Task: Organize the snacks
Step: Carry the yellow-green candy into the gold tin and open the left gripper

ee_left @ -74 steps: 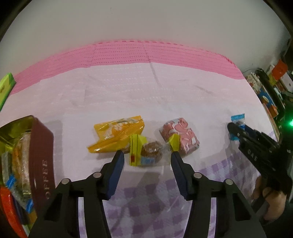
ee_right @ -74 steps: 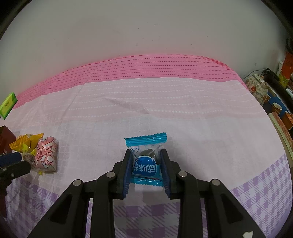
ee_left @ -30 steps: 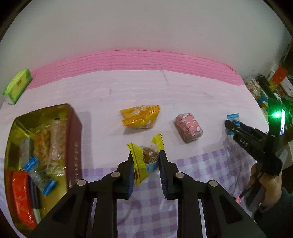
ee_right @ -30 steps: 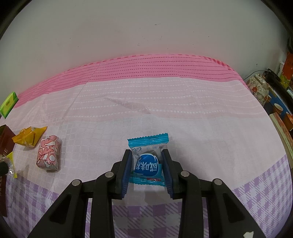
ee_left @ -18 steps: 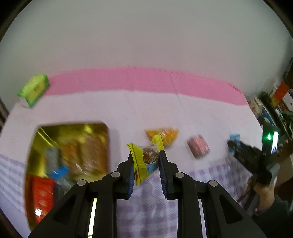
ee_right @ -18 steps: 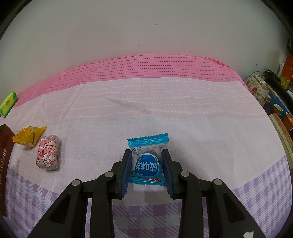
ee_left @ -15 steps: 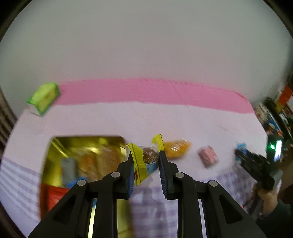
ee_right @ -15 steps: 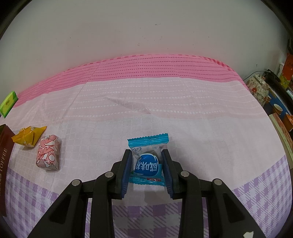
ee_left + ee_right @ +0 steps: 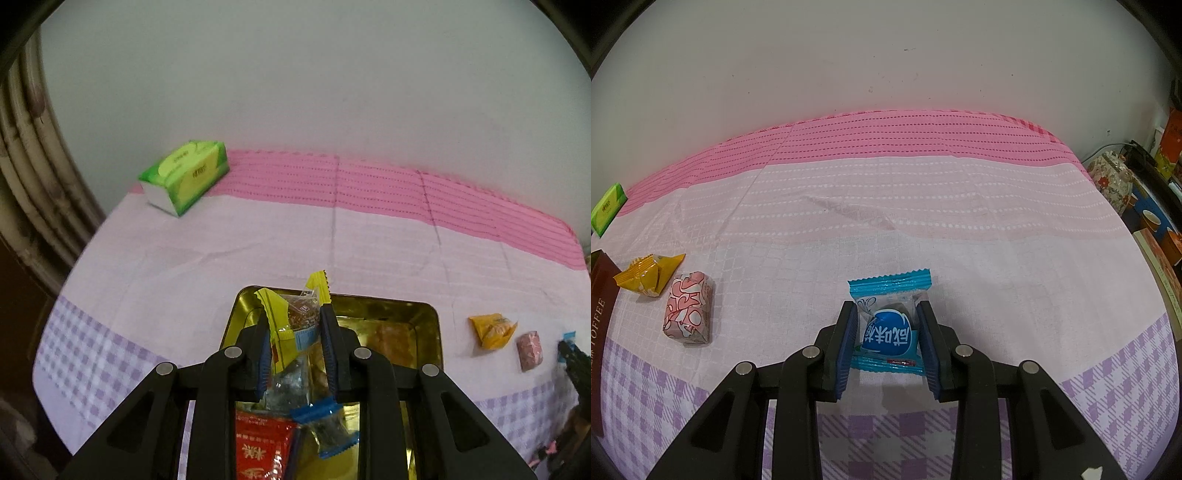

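Left wrist: yellow snack [image 9: 295, 321] in tongs [image 9: 295, 345]

so the table's got a cloth [image 9: 960, 229] over it, pink stripes at the far edge, pale pink in the middle, purple checks nearest the tools. Far left of the right tool sit an orange snack packet [image 9: 648, 275] and a pink-and-white wrapped one [image 9: 689, 308], just beside each other. A gold tin [image 9: 430, 332] with snacks inside sits right under the left tool, and a green tissue pack [image 9: 184, 181] lies well beyond it, up-left
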### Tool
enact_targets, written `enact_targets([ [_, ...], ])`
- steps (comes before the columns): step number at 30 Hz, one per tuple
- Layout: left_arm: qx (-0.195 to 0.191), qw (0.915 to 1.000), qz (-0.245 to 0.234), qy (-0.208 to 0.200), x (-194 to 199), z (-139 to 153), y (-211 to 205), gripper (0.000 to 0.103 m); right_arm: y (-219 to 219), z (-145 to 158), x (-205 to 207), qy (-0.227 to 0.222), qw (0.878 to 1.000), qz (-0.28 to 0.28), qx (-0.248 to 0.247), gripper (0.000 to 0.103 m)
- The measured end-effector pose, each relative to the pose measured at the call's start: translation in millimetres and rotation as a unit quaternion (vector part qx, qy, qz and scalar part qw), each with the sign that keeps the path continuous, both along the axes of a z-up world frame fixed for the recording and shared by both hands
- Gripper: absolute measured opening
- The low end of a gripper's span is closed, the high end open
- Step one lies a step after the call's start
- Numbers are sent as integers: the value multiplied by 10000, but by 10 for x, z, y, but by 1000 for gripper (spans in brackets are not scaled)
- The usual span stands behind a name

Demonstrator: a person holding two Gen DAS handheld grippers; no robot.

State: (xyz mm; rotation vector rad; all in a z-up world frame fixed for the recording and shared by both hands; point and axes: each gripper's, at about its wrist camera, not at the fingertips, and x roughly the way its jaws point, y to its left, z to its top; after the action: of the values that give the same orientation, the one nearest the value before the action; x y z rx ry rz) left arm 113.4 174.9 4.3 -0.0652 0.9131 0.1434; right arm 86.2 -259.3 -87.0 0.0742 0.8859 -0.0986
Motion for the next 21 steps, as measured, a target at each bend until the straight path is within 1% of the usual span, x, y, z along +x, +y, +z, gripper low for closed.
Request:
enact_targets([
  [7,-196,9995,69,256,119,-214,82,25,-14,0,-4,0,10000,6,-5,32],
  [14,-124,9986,130,500,141,-368,127,25,-8,-3,-2,-1,10000,10,-7,32],
  [21,-45,9984,151,535,147,-384,124,25,-6,-3,-2,-1,10000,13,-9,32],
])
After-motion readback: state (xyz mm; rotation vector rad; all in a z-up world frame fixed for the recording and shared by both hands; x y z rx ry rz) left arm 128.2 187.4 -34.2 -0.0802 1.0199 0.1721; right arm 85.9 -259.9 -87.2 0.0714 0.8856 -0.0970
